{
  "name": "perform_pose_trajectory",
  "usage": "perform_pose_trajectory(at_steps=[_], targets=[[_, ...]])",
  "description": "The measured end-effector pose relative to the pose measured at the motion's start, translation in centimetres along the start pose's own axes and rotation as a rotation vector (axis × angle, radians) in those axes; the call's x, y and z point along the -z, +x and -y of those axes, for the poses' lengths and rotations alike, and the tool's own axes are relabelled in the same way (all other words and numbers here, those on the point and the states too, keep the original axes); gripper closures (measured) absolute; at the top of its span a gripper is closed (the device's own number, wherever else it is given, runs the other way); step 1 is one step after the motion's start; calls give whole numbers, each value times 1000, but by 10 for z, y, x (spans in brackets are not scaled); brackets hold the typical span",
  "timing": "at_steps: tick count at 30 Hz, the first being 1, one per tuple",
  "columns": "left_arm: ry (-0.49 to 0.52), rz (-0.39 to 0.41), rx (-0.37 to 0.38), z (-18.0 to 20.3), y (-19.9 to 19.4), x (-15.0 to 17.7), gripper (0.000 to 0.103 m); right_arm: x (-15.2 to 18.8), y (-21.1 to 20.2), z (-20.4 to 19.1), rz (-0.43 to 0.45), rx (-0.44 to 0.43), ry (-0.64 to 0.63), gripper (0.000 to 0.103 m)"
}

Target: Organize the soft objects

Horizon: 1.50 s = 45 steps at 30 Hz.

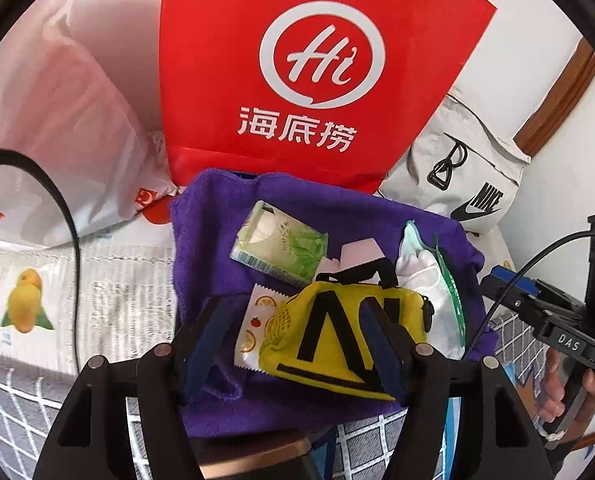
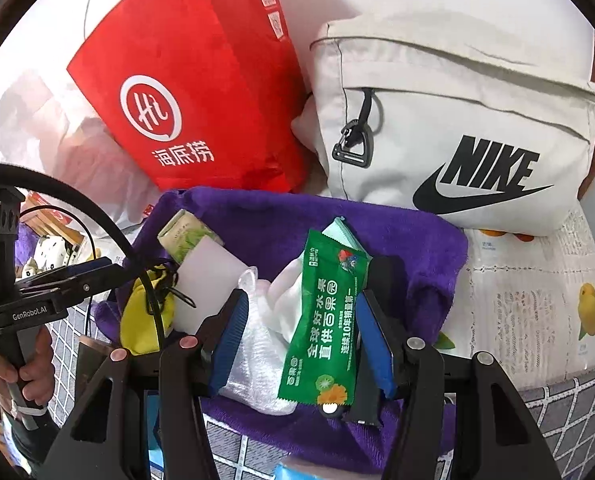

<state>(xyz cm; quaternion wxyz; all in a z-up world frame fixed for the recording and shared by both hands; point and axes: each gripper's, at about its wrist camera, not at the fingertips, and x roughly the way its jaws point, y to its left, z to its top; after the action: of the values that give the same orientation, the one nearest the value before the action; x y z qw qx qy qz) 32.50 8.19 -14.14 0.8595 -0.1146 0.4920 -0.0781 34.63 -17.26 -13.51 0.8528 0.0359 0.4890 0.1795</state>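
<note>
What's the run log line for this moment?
left gripper: open over yellow pouch | right gripper: green packet between jaws, grip unclear | all on purple towel

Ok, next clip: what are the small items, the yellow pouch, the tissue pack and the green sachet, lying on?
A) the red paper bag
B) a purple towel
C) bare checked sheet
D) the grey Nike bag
B: the yellow pouch, tissue pack and green sachet all lie on the purple towel, which is spread in front of the red bag and the Nike bag.
</note>
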Motion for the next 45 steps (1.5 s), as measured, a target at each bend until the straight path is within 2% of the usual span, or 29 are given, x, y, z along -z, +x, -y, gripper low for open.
perform_pose_trajectory(at_steps=[2,3,7,9,13,15,18,22,30,37,45], targets=[[12,5,-29,3,-8,0,28,1,-6,-2,11,-6,12,47],[14,8,-37,4,-11,0,23,1,-8,-3,14,-9,24,43],[49,17,-83,15,-28,3,19,6,-21,-7,4,21,59,34],[59,28,-102,22,-36,3,5,11,-28,-10,5,44,55,25],[71,44,-118,34,-53,9,4,26,-49,-19,25,64,42,16],[88,25,-125,40,-58,14,4,35,-63,-26,53,80,23,8],[112,38,-148,52,-77,27,2,46,-80,-38,91,113,-8,1],[145,59,-175,66,-106,53,2,63,-101,-53,104,146,-25,1],[101,75,-161,73,-165,116,2,117,-147,-73,120,142,-7,0],[127,104,-161,91,-202,170,2,160,-185,-96,135,135,-35,0],[128,164,-170,105,-238,207,2,193,-217,-107,150,145,-43,0]])
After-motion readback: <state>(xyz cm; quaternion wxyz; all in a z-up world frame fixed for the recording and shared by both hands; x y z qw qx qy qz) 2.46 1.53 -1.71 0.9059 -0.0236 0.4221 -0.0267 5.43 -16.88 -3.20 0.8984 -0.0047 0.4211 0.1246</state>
